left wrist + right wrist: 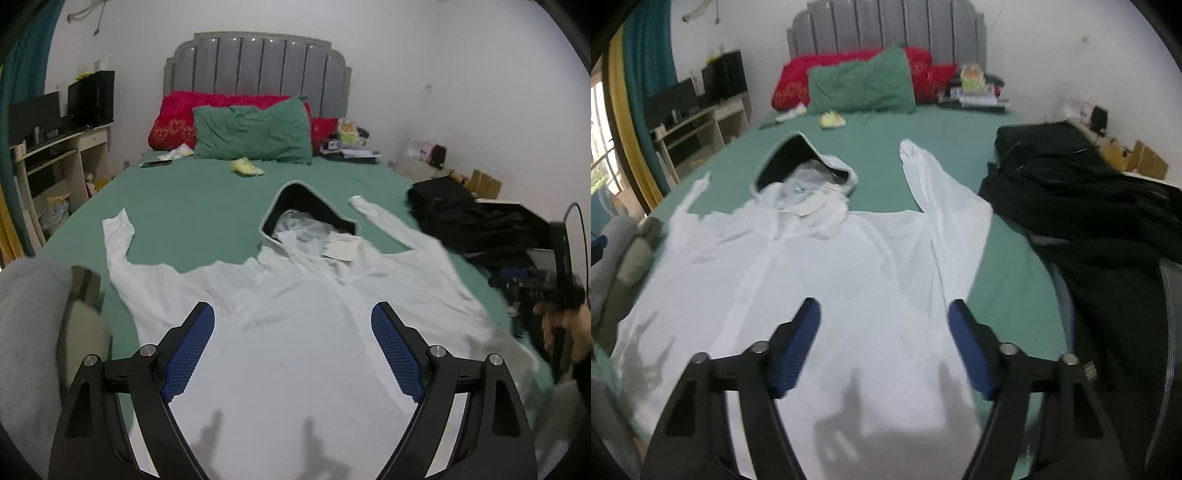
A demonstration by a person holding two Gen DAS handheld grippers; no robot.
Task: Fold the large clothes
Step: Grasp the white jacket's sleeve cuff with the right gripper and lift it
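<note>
Between the blue pads (pixel 192 350) of the left gripper (pixel 293 314): only white cloth below, jaws spread wide, nothing pinched. Same for the right gripper (pixel 884 308), released, fingers apart above the garment's right flank and gripping nothing. Underneath both, a white hooded jacket (pixel 295 332) laid flat, front up, on the green bedsheet (pixel 184 206), hood (pixel 306 214) toward the headboard (pixel 255 70), both sleeves angled up and outward. Near hem reaching the foot edge of the bed. Bare sheet beyond the hood, open up to a small yellow item (pixel 246 167) and the green pillow (pixel 251 133) with red pillows (pixel 177 114) behind. Left of the jacket, a grey bundle (pixel 29 332) at the bed's edge. Right of it, a narrow green strip, then a heap of black clothing (pixel 1082 206) close beside the right sleeve (pixel 945 192). White tag (pixel 341 247) inside the neck opening, print too small to read.
</note>
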